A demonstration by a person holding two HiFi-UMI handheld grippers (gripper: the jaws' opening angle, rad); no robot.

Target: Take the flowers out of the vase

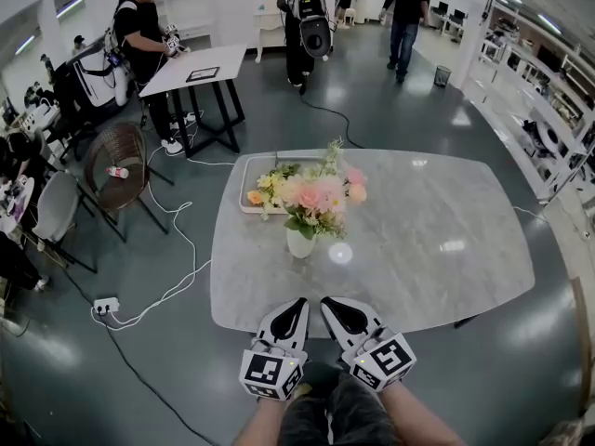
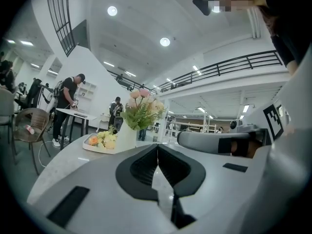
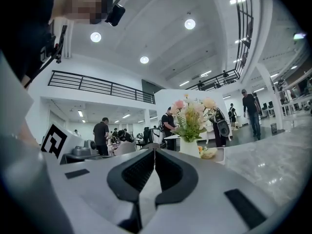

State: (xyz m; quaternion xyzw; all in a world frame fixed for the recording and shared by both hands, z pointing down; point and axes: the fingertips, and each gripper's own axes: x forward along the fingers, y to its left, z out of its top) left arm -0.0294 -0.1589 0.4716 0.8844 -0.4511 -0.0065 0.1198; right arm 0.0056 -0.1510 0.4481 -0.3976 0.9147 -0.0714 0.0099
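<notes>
Head view is showing a grey marble table (image 1: 437,240) filling the middle of the frame, with a white vase (image 1: 300,242) standing upright near its centre, slightly to the left. Pink, peach and cream flowers (image 1: 314,193) with green leaves are sitting in the vase and spreading above its mouth. Just behind the vase, toward the upper left, a white tray (image 1: 244,186) is lying on the table, and loose yellow and orange blooms (image 1: 262,190) are resting in it.

At the lower edge of the table, the left gripper (image 1: 297,303) and the right gripper (image 1: 327,302) are hovering side by side, their tips leaning toward each other, well apart from the vase.

Left gripper view is showing its jaws pressing together with nothing between them. The vase is standing beyond them, left of centre, with the tray beside it. Right gripper view is showing the same for its own jaws: they are meeting along their length and gripping nothing, while the vase and its flowers are rising right of centre beyond the tips. Both grippers are pointing roughly level across the tabletop.

In the upper left of the head view, a person (image 1: 141,28) in dark clothes is standing at a small white desk (image 1: 191,71). A wicker chair (image 1: 119,167) is standing below it, and a white cable (image 1: 178,240) is trailing down to a power strip (image 1: 105,306) at the lower left.
</notes>
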